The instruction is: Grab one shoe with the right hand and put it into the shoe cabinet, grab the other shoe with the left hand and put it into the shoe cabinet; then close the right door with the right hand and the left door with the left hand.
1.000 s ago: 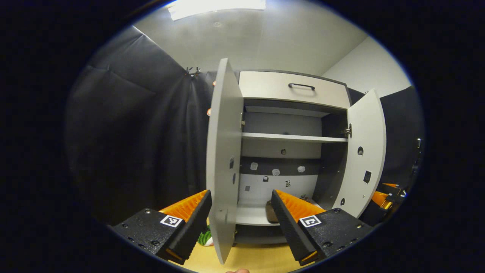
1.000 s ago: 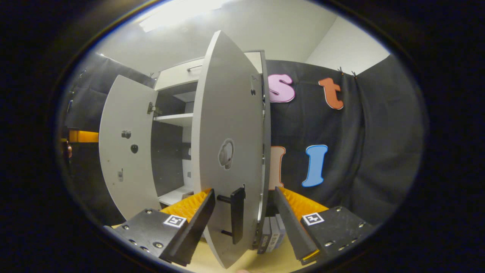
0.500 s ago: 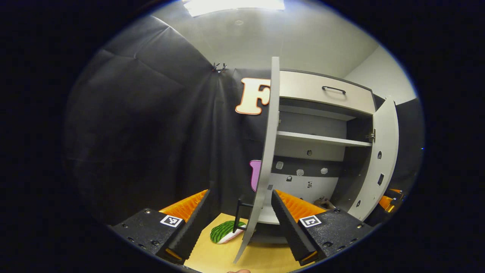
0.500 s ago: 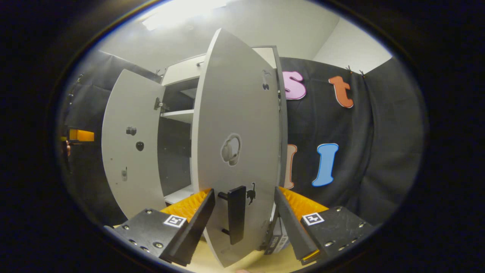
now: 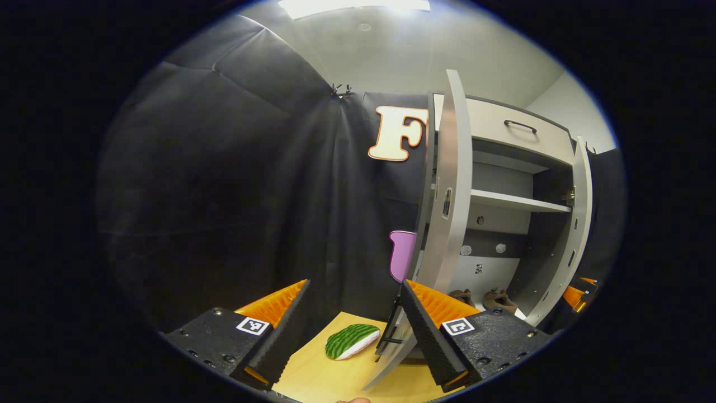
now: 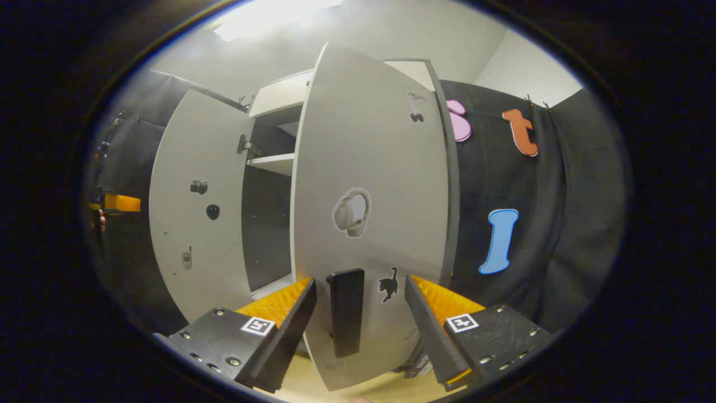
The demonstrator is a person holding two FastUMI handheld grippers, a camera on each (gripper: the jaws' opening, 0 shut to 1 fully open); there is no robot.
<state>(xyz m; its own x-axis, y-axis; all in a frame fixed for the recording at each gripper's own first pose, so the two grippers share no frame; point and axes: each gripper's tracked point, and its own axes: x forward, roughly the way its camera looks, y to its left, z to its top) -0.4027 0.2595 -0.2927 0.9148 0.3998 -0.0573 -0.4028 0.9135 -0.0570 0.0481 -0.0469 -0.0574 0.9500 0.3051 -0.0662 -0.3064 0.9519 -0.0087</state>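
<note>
- Both brown shoes [image 5: 485, 298] lie on the bottom shelf inside the pale grey shoe cabinet [image 5: 506, 134]; that step looks done.
- Both grey doors stand ajar: right door [image 6: 375, 212], left door [image 5: 447, 184].
- Right gripper [image 6: 361, 313]: jaws wide, empty, flanking the black bar handle [image 6: 345, 311].
- Left gripper [image 5: 355, 316]: jaws wide, empty, beside its door's edge.

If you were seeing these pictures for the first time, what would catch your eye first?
In the right gripper view, the right door looms close, its dark handle between the open right gripper. In the left gripper view, the left door stands nearly edge-on, two shoes lie inside the cabinet, and a watermelon slice lies on the wooden surface.
</note>
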